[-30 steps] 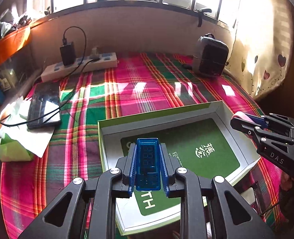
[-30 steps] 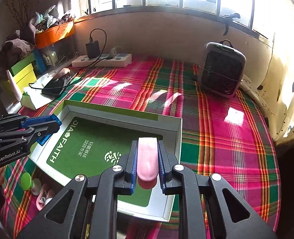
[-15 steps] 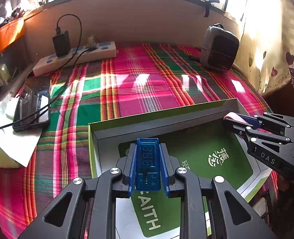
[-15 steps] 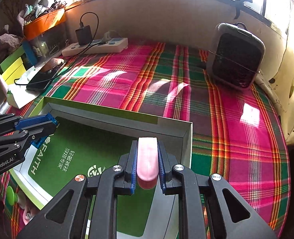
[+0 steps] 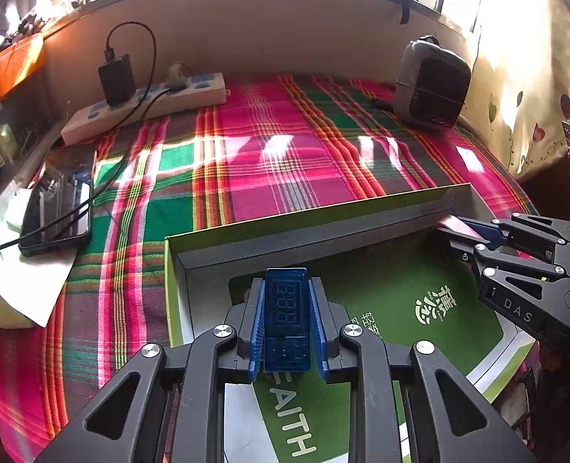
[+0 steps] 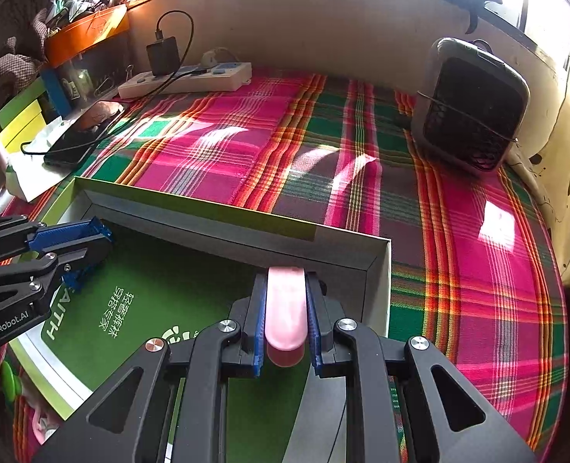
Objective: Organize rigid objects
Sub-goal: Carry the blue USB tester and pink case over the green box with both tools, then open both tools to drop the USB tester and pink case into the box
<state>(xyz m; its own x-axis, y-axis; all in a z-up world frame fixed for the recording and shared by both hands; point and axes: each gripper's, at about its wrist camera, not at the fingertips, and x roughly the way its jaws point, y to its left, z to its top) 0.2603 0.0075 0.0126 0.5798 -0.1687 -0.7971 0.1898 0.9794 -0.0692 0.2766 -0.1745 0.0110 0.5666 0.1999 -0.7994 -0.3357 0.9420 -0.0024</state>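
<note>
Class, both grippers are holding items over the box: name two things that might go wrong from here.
1. Both grippers work over the same box: the left gripper with the blue meter, the right gripper with the pink piece. They might collide.
2. The pink piece sits close to the box's far wall, so lowering it might catch the rim.

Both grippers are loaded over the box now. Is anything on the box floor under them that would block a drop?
Nothing visible does. The blue USB meter in the left gripper and the pink piece in the right gripper hang over the bare green floor of the box.
</note>
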